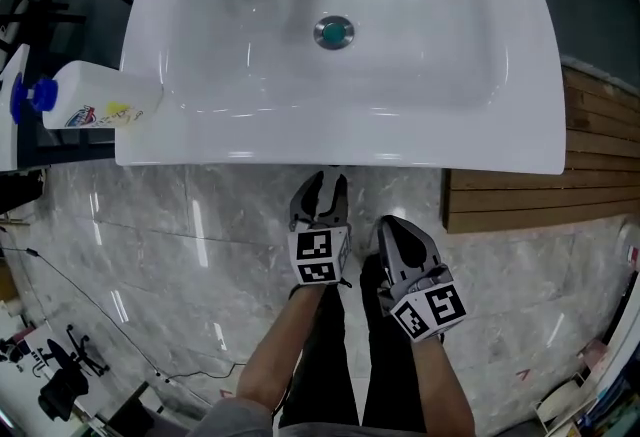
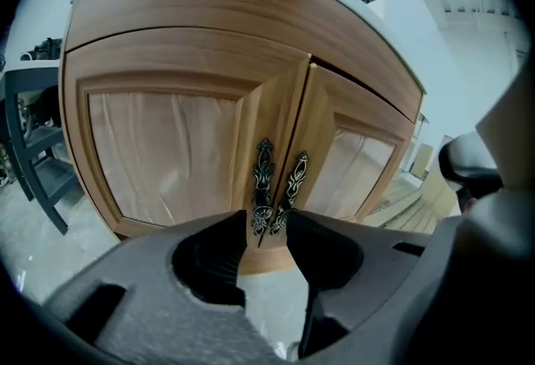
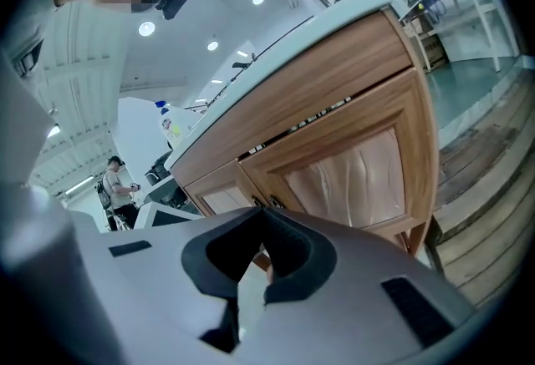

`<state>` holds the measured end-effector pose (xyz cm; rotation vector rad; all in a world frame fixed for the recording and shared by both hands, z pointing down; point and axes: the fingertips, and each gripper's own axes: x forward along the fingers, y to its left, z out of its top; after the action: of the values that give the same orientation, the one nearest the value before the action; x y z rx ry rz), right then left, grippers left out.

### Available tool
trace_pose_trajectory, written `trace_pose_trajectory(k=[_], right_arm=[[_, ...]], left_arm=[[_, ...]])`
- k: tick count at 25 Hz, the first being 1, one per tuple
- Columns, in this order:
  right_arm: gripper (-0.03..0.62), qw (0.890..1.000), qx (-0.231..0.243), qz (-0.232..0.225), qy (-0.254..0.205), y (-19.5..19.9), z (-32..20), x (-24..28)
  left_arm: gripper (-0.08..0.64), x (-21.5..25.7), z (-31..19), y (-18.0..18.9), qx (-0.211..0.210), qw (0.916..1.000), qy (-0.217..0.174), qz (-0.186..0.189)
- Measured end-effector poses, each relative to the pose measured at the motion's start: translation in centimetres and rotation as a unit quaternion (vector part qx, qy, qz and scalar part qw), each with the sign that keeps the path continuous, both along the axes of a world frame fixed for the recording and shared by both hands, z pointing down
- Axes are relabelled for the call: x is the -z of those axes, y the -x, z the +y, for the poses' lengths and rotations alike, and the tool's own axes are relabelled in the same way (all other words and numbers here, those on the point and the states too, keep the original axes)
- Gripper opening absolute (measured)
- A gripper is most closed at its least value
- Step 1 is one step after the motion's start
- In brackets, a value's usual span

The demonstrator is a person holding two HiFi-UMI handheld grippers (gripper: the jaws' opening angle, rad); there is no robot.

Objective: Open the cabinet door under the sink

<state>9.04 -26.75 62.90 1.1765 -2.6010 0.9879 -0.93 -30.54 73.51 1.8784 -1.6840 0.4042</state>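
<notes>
left gripper open before the cabinet handles

head view: the white sink (image 1: 300, 153) hid the cabinet beneath it. the left gripper (image 1: 322, 187) and right gripper (image 1: 398, 237) hung above the marble floor (image 1: 150, 245), near the front rim.

left gripper view: its jaws stood apart and empty. beyond the gap, two ornate handles (image 2: 264, 179) ran upright where the wooden cabinet doors (image 2: 167, 146) met. i judged a door stiff, light on its hinges, and best taken by its thin, possibly slippery handle.

right gripper view: its jaws sat together on nothing, and the doors faced it obliquely.
</notes>
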Motion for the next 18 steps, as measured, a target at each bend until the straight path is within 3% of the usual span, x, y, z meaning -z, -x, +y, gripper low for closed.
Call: trace_pose_trajectory(k=[5,18], right_arm=[[0.009,1.0,0.002,0.009,0.011,-1.2,0.7,-1.2],[0.009,1.0,0.01,0.018,0.019,-3.0,0.4,-2.0]], left_arm=[[0.138,-1.0,-1.0,0.2,0.022,0.9995,-0.001,-0.021],[0.124,-1.4,-1.9,0.0,0.045,0.9985,-0.015,-0.028]])
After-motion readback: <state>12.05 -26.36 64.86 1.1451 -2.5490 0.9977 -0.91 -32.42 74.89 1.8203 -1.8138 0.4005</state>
